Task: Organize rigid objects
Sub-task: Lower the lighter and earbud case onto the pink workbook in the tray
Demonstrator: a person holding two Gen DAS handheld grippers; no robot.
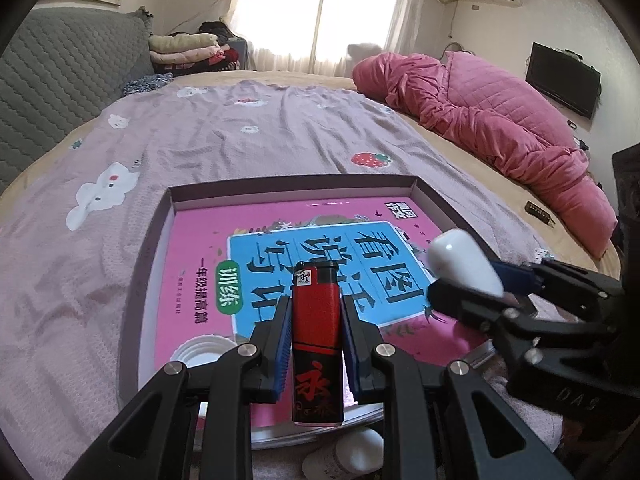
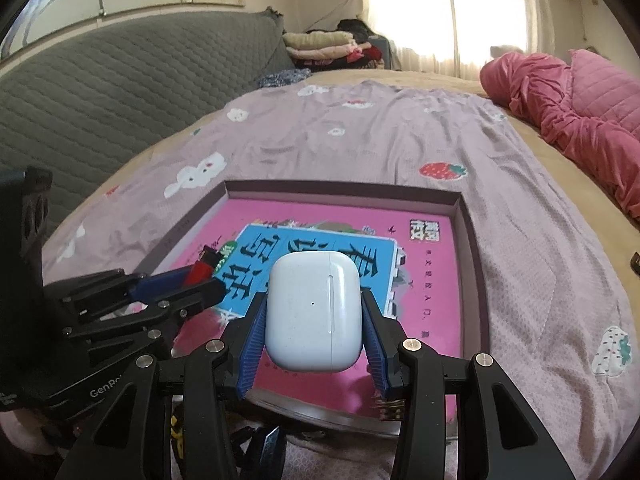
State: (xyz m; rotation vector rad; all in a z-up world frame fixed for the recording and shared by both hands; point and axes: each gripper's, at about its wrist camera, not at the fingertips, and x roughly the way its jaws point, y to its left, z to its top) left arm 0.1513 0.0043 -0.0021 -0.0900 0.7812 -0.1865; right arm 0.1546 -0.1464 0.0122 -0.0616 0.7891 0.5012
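Note:
My left gripper (image 1: 314,320) is shut on a red and black lighter (image 1: 316,344), held upright above the near part of a shallow box (image 1: 292,186). A pink and blue book (image 1: 280,248) lies flat in the box. My right gripper (image 2: 314,320) is shut on a white earbuds case (image 2: 314,312), also above the book (image 2: 352,248) in the box (image 2: 468,248). In the left wrist view the right gripper (image 1: 472,280) with the case (image 1: 464,262) is at the right. In the right wrist view the left gripper (image 2: 188,284) with the lighter (image 2: 202,268) is at the left.
The box sits on a lilac printed blanket (image 1: 240,140) over a bed. A white lid (image 1: 202,354) lies in the box's near left corner. A white bottle (image 1: 344,456) lies below the left gripper. A pink quilt (image 1: 500,120) is heaped at the right, a grey headboard (image 2: 120,80) at the left.

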